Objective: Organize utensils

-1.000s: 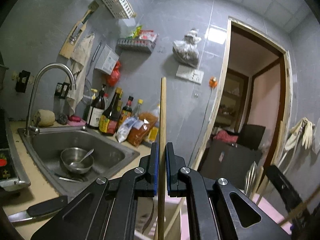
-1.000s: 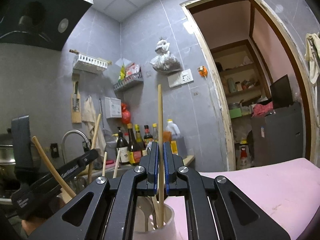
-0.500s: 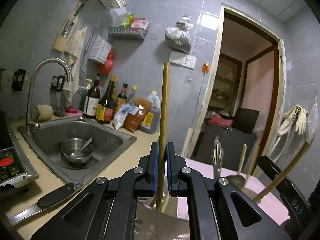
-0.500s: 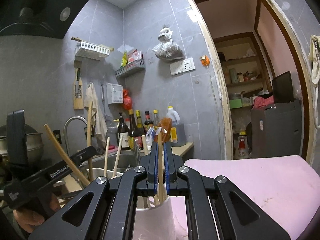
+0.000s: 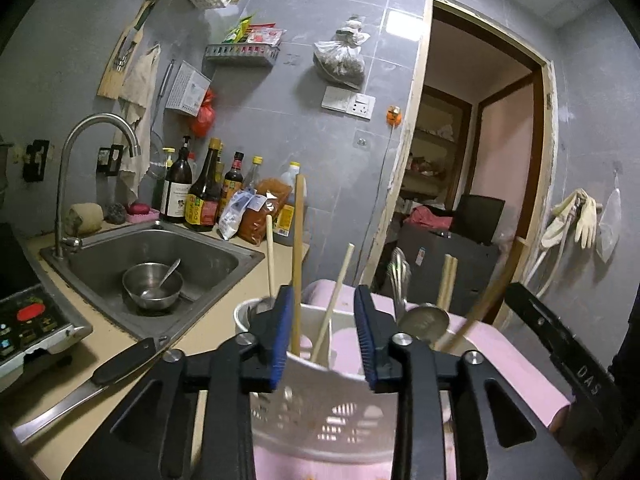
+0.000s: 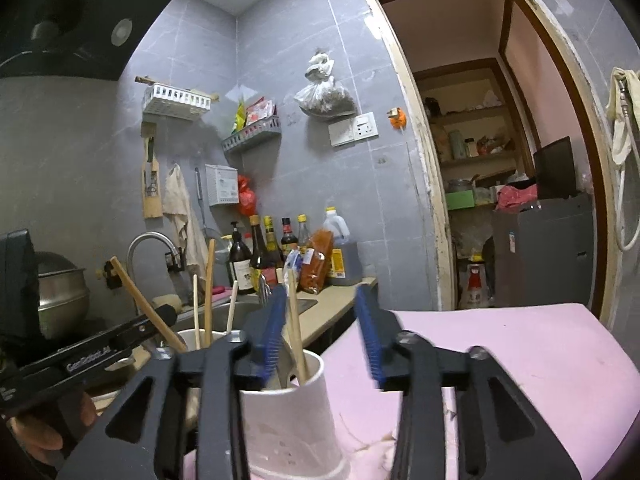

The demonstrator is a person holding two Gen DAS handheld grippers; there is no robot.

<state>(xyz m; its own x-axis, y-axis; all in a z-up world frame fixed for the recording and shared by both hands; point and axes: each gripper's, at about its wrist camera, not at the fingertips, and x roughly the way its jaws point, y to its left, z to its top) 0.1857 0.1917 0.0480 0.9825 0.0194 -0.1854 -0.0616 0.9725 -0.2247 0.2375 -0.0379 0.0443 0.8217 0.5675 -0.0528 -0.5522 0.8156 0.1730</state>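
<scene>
Chopsticks released into their holders.
Left gripper (image 5: 325,336) and right gripper (image 6: 322,330) have just opened; a chopstick (image 5: 297,264) stands beside each left jaw.

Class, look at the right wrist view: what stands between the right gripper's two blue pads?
In the right wrist view, the right gripper, jaws just opened, has one wooden chopstick between its pads, resting in the white cup.

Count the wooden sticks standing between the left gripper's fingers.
2. A darker upright stick beside one pad, a paler stick leaning across the gap. Both stand in the white basket; the left gripper's jaws have just been opening and grip neither.
</scene>
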